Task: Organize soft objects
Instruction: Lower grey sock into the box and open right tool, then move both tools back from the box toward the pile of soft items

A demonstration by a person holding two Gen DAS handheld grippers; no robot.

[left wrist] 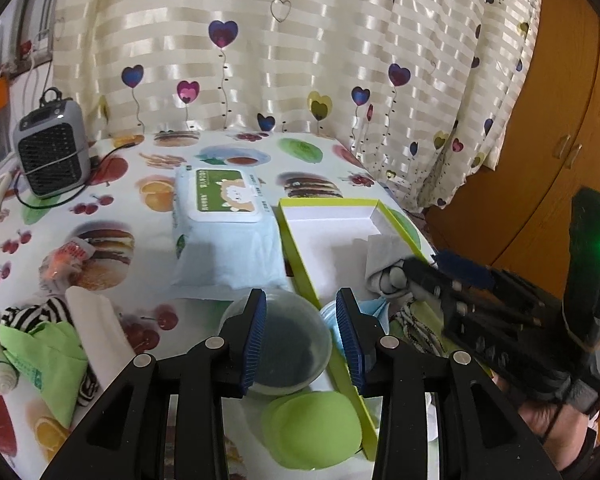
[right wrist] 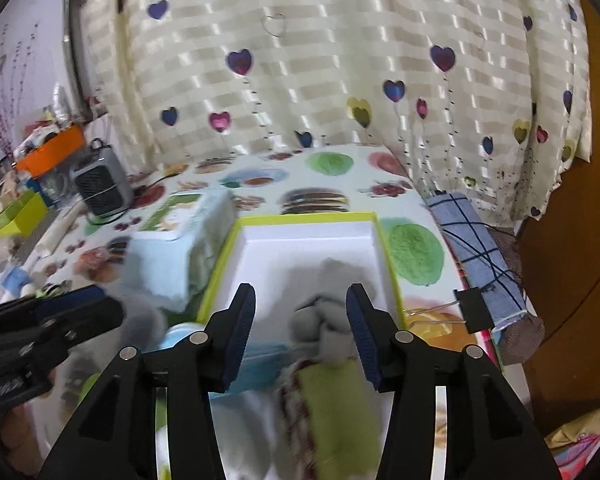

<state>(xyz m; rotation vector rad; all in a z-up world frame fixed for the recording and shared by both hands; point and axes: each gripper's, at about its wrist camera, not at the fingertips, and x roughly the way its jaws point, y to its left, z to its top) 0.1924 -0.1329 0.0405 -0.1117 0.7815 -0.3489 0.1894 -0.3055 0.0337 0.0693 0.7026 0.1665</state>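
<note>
From the left wrist, the left gripper (left wrist: 301,336) hangs part open over a clear bowl (left wrist: 284,344) with nothing pinched between its pads; the bowl sits below the fingers, not gripped. It hovers just beside the box (left wrist: 300,256), a shallow green-edged tray with a white floor that looks meant to collect the soft things. A wipes pack (left wrist: 224,232) lies against the box's left wall. Further left on the tabletop (left wrist: 140,168), a pile of cloths (left wrist: 48,344), striped and green, waits unsorted. At the box's right side the right gripper (left wrist: 410,272) reaches in, its tips at a grey-white sock bundle (left wrist: 384,264).

From the right wrist, the right gripper (right wrist: 301,332) stands half open, and the grey sock bundle (right wrist: 324,320) lies between the pads in the box (right wrist: 300,240), apparently let go, though blur makes contact hard to judge. Its place inside the white tray suits the sorting. A green cloth (right wrist: 332,404) and a light blue piece (right wrist: 260,364) sit below the fingers at the box's near end. A rolled blue cloth (right wrist: 476,256), held by a binder clip (right wrist: 474,310), lies outside on the right.
</note>
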